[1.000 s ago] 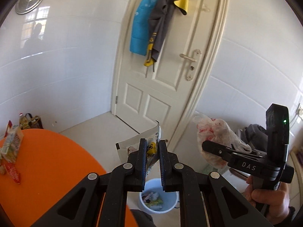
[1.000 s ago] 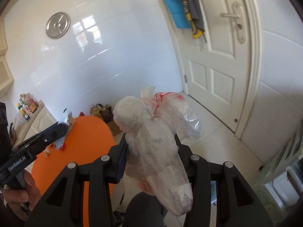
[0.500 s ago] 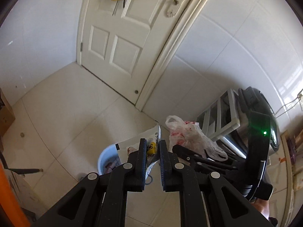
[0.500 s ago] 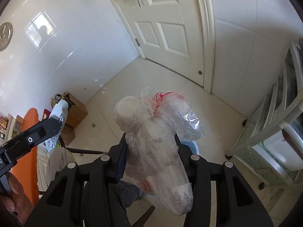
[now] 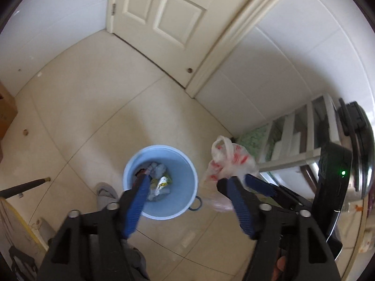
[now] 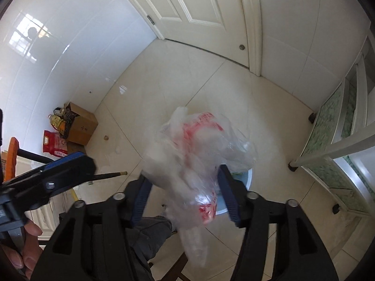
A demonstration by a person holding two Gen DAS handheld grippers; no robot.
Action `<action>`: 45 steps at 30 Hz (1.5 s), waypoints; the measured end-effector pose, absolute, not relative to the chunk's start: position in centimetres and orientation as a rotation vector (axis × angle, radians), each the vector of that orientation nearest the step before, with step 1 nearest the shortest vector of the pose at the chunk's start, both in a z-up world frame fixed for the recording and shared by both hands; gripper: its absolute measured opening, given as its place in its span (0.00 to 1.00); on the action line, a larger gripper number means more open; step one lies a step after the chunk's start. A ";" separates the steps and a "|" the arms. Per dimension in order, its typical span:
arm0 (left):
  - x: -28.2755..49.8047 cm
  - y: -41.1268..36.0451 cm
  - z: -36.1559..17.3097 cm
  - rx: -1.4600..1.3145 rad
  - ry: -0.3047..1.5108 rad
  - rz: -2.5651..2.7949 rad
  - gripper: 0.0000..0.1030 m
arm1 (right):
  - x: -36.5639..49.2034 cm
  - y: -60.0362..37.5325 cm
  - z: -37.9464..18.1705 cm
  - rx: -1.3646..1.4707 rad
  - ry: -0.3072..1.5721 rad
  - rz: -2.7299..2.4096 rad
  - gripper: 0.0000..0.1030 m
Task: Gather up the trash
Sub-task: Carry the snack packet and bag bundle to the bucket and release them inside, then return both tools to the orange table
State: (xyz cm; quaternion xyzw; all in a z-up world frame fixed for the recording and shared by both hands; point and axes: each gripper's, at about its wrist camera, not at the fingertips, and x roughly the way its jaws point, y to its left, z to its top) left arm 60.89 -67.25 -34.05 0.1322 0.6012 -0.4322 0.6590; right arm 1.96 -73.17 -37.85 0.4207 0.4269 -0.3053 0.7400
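Observation:
A light blue trash bin (image 5: 180, 201) stands on the tiled floor below me with several wrappers in it, among them a white and yellow one (image 5: 163, 182). My left gripper (image 5: 185, 187) is open and empty above the bin. My right gripper (image 6: 185, 182) has its jaws spread wide, and the crumpled clear plastic bag with red print (image 6: 199, 149) sits loosely between them. The bag (image 5: 228, 161) and the right gripper (image 5: 236, 180) also show in the left wrist view, just right of the bin. The bin's edge (image 6: 245, 178) peeks out behind the bag.
A white door (image 5: 168, 14) and white tiled walls close the far side. A white shelf unit (image 5: 302, 140) stands right of the bin. A cardboard box (image 6: 80, 126) and a red bag (image 6: 55, 144) sit by the left wall. An orange table edge (image 6: 11, 157) is far left.
My left gripper opened and the white and yellow wrapper dropped into the bin. My right gripper's jaws spread apart around the plastic bag. Both views tilted down toward the floor.

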 end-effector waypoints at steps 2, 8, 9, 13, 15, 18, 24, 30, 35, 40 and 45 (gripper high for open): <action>60.5 -67.1 -33.6 0.298 1.346 -0.950 0.73 | 2.2 -73.2 -38.1 0.916 0.952 -0.679 0.94; 57.3 -64.8 -31.4 0.335 1.243 -0.856 0.87 | 2.1 -72.8 -37.7 0.898 0.958 -0.740 1.00; 56.9 -64.5 -30.9 0.335 1.232 -0.850 0.87 | 2.1 -72.6 -37.5 0.893 0.956 -0.742 1.00; 54.6 -62.3 -29.8 0.326 1.200 -0.843 0.87 | 2.1 -71.4 -36.0 0.880 0.937 -0.741 1.00; 53.8 -60.1 -28.9 0.315 1.185 -0.849 0.87 | 2.1 -70.8 -35.1 0.869 0.924 -0.740 1.00; 53.1 -57.3 -26.9 0.297 1.160 -0.863 0.87 | 2.2 -69.7 -33.5 0.848 0.906 -0.737 1.00; 51.2 -51.7 -21.6 0.251 1.057 -0.903 0.87 | 2.1 -67.2 -28.6 0.796 0.830 -0.738 1.00; 48.8 -44.9 -16.4 0.201 0.922 -0.910 0.91 | 3.0 -64.0 -22.6 0.693 0.752 -0.713 1.00; 47.2 -37.3 -13.2 0.142 0.833 -0.849 0.95 | 4.6 -60.9 -18.2 0.623 0.688 -0.666 1.00; 45.0 -30.3 -10.4 0.102 0.762 -0.735 0.98 | 7.4 -56.8 -14.1 0.549 0.625 -0.580 1.00; 41.6 -24.8 -8.7 0.061 0.697 -0.637 0.99 | 10.7 -52.4 -10.9 0.476 0.585 -0.485 1.00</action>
